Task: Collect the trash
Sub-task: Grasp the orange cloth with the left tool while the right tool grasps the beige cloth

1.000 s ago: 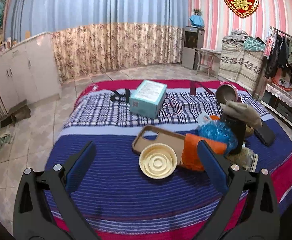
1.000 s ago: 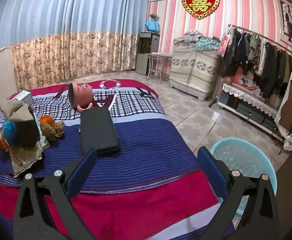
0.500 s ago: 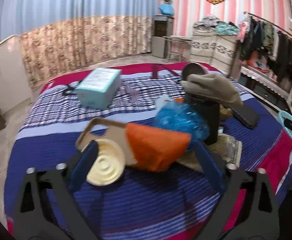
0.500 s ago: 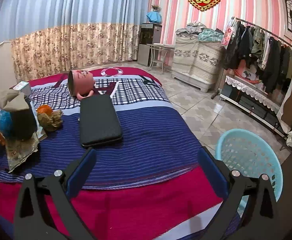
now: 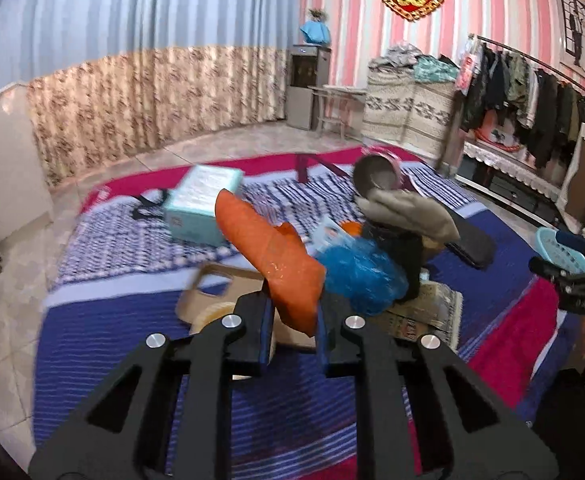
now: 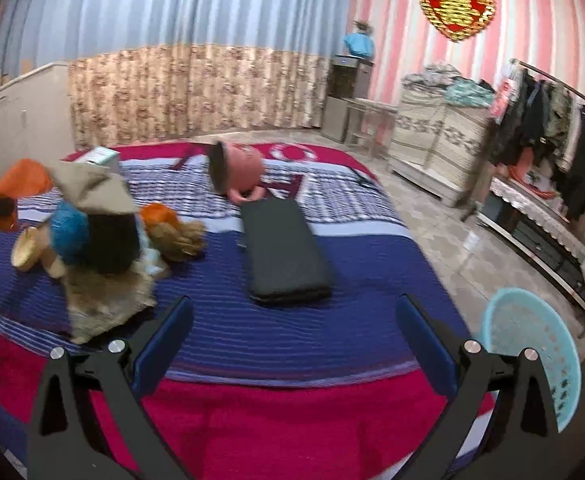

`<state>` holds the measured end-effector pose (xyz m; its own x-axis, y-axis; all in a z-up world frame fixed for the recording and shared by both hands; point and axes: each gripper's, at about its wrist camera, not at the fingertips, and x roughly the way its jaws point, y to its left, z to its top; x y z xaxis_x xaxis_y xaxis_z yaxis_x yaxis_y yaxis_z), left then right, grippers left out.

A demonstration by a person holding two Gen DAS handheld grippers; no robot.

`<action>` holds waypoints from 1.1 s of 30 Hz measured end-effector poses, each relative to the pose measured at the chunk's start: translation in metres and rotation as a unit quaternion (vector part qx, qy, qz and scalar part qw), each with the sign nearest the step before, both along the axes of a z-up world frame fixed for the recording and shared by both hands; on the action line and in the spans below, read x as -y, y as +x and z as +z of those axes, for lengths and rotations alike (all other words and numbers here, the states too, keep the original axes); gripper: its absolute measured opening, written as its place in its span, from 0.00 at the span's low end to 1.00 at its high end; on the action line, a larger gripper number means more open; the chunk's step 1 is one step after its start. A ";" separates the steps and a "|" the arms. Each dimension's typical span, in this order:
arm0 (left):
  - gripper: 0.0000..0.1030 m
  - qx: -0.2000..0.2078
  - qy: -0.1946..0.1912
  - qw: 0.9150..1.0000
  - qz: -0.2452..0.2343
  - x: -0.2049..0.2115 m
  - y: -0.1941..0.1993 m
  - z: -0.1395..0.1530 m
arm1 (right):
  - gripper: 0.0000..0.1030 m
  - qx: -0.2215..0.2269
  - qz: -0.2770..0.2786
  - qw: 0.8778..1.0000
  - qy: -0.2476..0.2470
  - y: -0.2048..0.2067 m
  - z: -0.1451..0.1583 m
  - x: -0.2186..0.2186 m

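My left gripper (image 5: 292, 312) is shut on an orange plastic bag (image 5: 272, 256) and holds it lifted above the bed; the bag also shows at the far left of the right wrist view (image 6: 20, 184). A blue plastic bag (image 5: 360, 276) lies beside a black cup (image 5: 396, 256) topped with a tan cloth (image 5: 408, 212). My right gripper (image 6: 292, 332) is open and empty over the bed's front edge. A light blue basket (image 6: 532, 352) stands on the floor to its right.
On the striped bed (image 5: 132, 340) lie a teal box (image 5: 200, 204), a tan phone case (image 5: 212, 288), a round cream lid (image 5: 208, 316), a black pouch (image 6: 284, 256) and a pink pot (image 6: 232, 172). A clothes rack (image 6: 552, 128) lines the right wall.
My left gripper moved in, closed on the orange bag and lifted it off the bed. My right gripper swung slightly left and stayed open.
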<state>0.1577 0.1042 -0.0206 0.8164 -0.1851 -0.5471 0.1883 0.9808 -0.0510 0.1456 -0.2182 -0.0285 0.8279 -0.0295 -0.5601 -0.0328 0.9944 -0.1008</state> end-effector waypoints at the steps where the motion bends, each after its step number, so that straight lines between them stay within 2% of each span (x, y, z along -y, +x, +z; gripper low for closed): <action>1: 0.15 0.002 0.001 1.000 0.005 -0.004 -0.001 0.005 | 0.96 0.000 0.010 1.000 0.006 0.001 0.002 -0.007; 4: 0.15 0.011 0.002 1.000 0.017 -0.015 -0.005 0.014 | 0.96 0.003 0.042 0.999 0.017 0.005 0.008 -0.033; 14: 0.15 0.018 0.009 0.999 0.046 -0.036 -0.008 0.019 | 0.93 0.012 0.130 0.991 -0.014 0.036 0.024 -0.127; 16: 0.15 0.018 0.007 0.999 0.050 -0.039 -0.007 0.020 | 0.76 0.007 0.146 0.989 -0.020 0.042 0.023 -0.139; 18: 0.15 0.019 0.005 0.998 0.054 -0.041 -0.006 0.023 | 0.37 -0.010 0.160 0.987 -0.018 0.051 0.020 -0.146; 19: 0.15 0.021 0.006 0.998 0.056 -0.041 -0.005 0.025 | 0.29 -0.016 0.169 0.986 -0.008 0.055 0.020 -0.146; 20: 0.15 0.023 0.007 0.998 0.057 -0.041 -0.005 0.026 | 0.20 -0.015 0.171 0.985 0.000 0.055 0.021 -0.143; 22: 0.15 0.028 0.007 0.998 0.058 -0.038 -0.004 0.030 | 0.13 0.006 0.168 0.986 0.015 0.051 0.026 -0.132; 27: 0.15 0.039 -0.002 0.998 0.049 -0.022 0.003 0.042 | 0.11 0.036 0.134 0.989 0.059 0.043 0.044 -0.081; 33: 0.15 0.048 -0.007 0.999 0.019 0.018 0.013 0.053 | 0.11 0.046 0.066 0.994 0.069 0.021 0.051 0.004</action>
